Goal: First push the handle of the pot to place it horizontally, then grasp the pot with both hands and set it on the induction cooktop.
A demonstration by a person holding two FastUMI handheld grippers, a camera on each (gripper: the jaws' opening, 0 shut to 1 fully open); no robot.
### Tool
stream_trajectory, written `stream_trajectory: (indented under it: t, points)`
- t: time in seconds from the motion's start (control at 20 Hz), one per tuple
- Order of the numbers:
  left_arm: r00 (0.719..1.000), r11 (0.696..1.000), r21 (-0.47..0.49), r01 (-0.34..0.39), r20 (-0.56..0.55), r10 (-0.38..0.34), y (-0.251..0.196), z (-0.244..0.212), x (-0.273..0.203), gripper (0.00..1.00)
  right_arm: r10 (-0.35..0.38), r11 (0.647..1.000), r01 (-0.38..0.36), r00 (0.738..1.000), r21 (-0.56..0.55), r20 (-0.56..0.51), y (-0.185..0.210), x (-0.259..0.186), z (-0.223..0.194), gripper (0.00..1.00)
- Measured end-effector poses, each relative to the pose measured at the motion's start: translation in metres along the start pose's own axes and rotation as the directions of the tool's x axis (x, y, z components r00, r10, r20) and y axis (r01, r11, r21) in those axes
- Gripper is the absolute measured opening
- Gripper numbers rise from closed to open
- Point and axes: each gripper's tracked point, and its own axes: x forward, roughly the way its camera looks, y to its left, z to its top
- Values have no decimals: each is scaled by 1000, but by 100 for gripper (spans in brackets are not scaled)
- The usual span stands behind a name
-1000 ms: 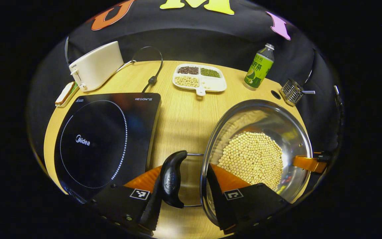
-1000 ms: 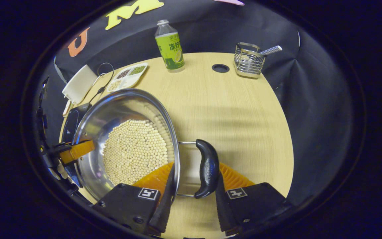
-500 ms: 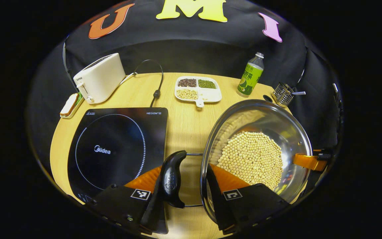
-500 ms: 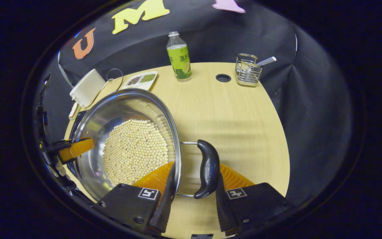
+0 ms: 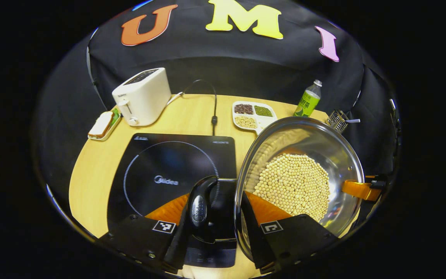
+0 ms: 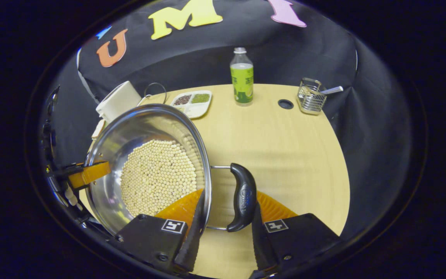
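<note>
A steel pot (image 5: 323, 143) holding pale beans (image 5: 290, 186) hangs above the table, held at both side handles. My left gripper (image 5: 215, 203) is shut on the pot's black left handle (image 5: 199, 207), one finger outside the handle and the other inside the rim. That handle hangs over the black induction cooktop (image 5: 168, 162). In the right gripper view my right gripper (image 6: 227, 201) is shut the same way on the pot's (image 6: 145, 128) right handle (image 6: 243, 197). Each view shows the other gripper at the pot's far rim: the right gripper (image 5: 358, 190) and the left gripper (image 6: 87, 174).
A white toaster (image 5: 143, 95) and its cable (image 5: 214, 116) stand behind the cooktop, with a small dish (image 5: 102, 124) at the left edge. A divided dish of grains (image 5: 252, 115), a green bottle (image 5: 308, 101) and a wire basket (image 5: 337, 120) line the back right.
Both grippers have carried the pot to the left. The cooktop, earlier off to the left of the handle, now lies beneath the left handle and near the pot's rim.
</note>
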Motion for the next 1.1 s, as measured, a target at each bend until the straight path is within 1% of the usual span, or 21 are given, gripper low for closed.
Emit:
stream_trajectory:
  t: [0.35,0.55,0.8,1.1]
  points:
    - [999,999,-17,-35,11,36,67,2,-19,64,32,999,-32,999,-8,2,69,0,0,58]
    - [999,999,-23,-41,0,41,101,2,-22,64,38,999,-38,999,-14,-8,103,5,-3,58]
    - [999,999,-24,-48,-7,48,141,6,-19,64,40,999,-40,999,-4,-21,142,20,-1,58]
    - [998,999,-2,-51,-45,51,186,11,0,64,33,999,-31,997,27,-65,184,47,-6,58]
